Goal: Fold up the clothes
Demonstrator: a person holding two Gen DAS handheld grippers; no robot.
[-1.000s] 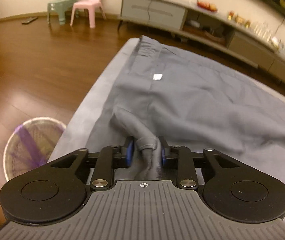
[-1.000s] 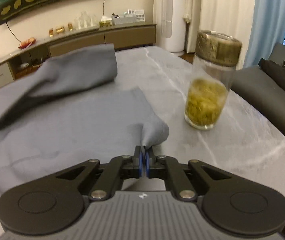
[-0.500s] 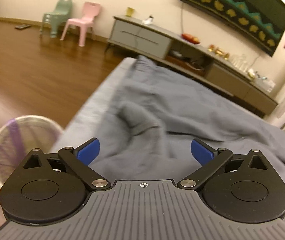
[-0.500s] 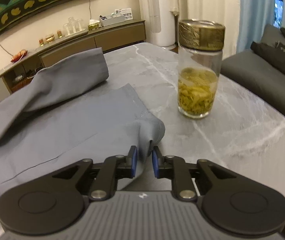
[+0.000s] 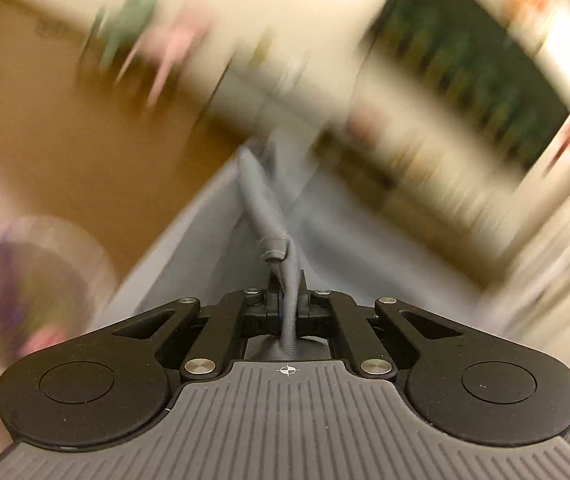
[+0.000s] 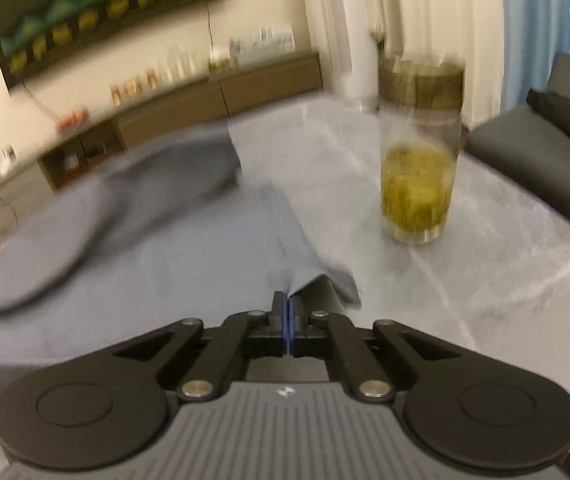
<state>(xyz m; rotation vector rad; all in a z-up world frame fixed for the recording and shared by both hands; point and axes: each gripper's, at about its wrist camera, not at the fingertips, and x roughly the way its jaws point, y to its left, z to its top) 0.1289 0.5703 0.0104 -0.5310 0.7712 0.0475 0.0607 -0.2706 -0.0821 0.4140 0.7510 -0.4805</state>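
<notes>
My left fingers (image 5: 288,292) pinch a bunched ridge of the grey garment (image 6: 133,248); my right fingers (image 6: 287,312) have closed on its corner. It lies spread across the worktop (image 6: 485,280), reaching the left edge. I judge a fold beginning: next, lift together. One garment, one jar (image 6: 419,152).

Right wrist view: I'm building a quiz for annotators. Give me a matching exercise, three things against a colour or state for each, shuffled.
Things:
1. right gripper
2. glass jar
3. garment

Descriptions:
A. grey, spread on the table
B. shut on a fabric corner
C. upright, holding yellow-green contents

Pairs: 1-B, 2-C, 3-A
</notes>
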